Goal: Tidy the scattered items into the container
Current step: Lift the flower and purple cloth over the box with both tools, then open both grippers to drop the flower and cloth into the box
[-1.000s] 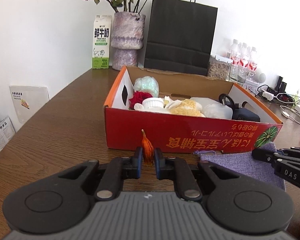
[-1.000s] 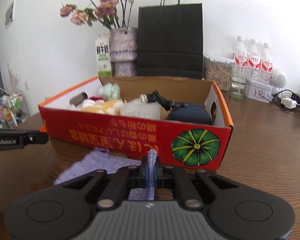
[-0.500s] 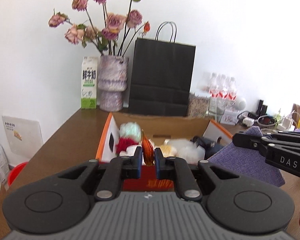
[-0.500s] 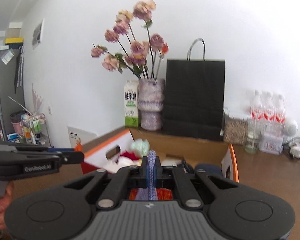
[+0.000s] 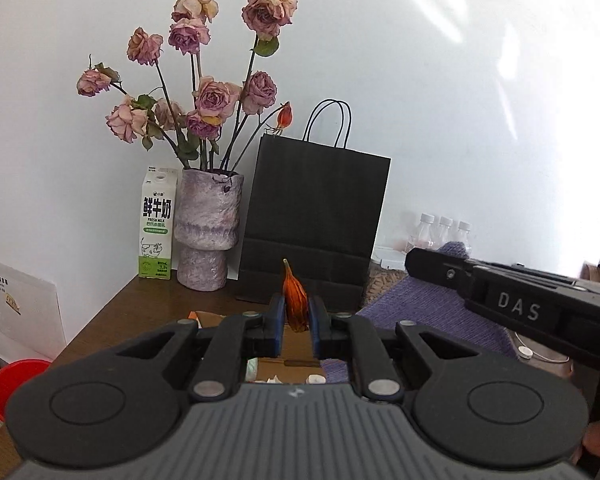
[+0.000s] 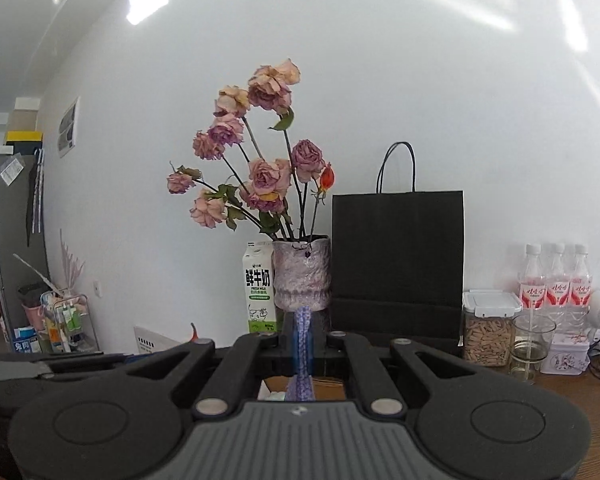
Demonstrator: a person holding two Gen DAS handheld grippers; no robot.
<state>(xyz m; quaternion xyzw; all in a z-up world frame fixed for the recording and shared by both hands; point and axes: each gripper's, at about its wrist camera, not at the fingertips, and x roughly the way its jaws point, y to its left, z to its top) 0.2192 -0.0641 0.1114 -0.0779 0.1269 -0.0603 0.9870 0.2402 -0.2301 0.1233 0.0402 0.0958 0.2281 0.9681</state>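
A dark wooden table [image 5: 140, 300] runs up to a plain white wall [image 5: 440, 100], and along its back edge it's a full line-up. A green-and-white milk carton [image 5: 157, 224] stands just beside a mottled purple vase [image 5: 207, 232] of faded pink roses [image 5: 212, 98], and beside that a black paper bag [image 5: 316, 220] with thin loop handles. Over toward the table's right back corner, in the right wrist view, there's a clear jar [image 6: 489, 330] of tan pellets, a glass [image 6: 533, 346], three pink-labelled bottles [image 6: 555, 280] and a small printed tin [image 6: 566, 356]. Off the table's left edge, a red bucket [image 5: 12, 380] sits low, and a wire rack [image 6: 66, 322] stands by a grey cabinet.

Now the jaws. The left gripper [image 5: 296, 316] is clamped tight on a small orange dried pod [image 5: 294, 300], tip pointing up, held clear above the table. The right gripper [image 6: 302, 344] is pinched closed on a fold of purple knitted cloth [image 6: 302, 344], and in the left view that cloth [image 5: 432, 308] hangs spread below the gripper's black side. Only slivers of the cardboard box [image 5: 300, 362] show, down through the gap behind the left fingers, brown floor with white bits and part of the cloth in it. So pod and cloth are both in the air, near the box.
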